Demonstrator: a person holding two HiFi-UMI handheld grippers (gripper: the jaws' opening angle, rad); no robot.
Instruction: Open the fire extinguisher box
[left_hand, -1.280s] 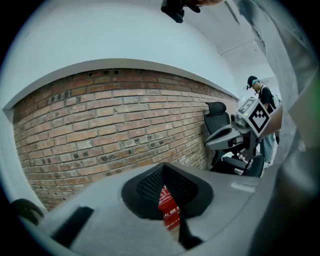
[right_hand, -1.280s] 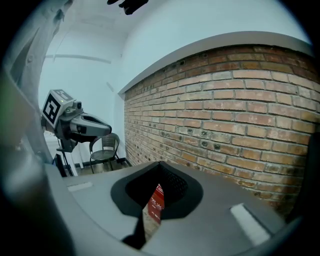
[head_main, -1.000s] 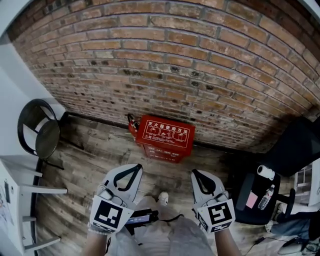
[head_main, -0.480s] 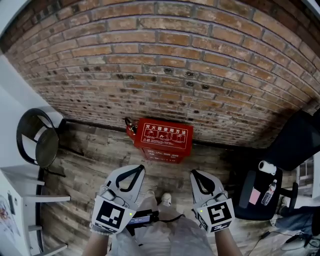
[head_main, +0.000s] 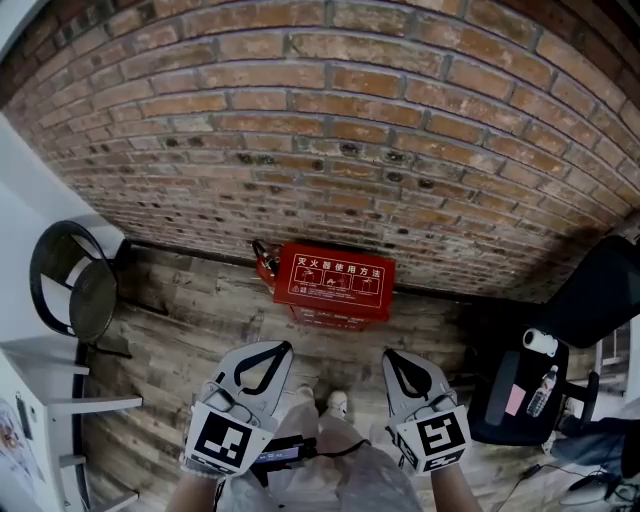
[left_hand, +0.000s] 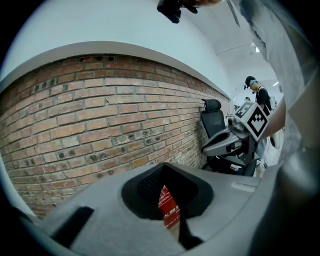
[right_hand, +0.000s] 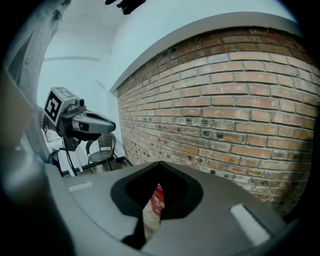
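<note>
A red fire extinguisher box (head_main: 335, 284) with white print on its lid stands on the wooden floor against the brick wall, lid down. Something dark and red (head_main: 263, 256) sticks out at its left end. My left gripper (head_main: 283, 347) and right gripper (head_main: 389, 354) hover side by side well short of the box, both shut and holding nothing. In the left gripper view a sliver of the red box (left_hand: 168, 207) shows through the closed jaws. The right gripper view also gives a thin strip of the box (right_hand: 158, 198).
A black round-seated chair (head_main: 74, 274) stands at the left by a white shelf frame (head_main: 45, 395). A black office chair (head_main: 592, 290) stands at the right, and near it a seat (head_main: 515, 400) holds a bottle (head_main: 537, 392) and a white roll (head_main: 540, 343). The person's shoe (head_main: 338, 403) is between the grippers.
The head view has shifted a little, so the box sits slightly lower and further right in frame. Both grippers stay shut and keep their distance from the box.
</note>
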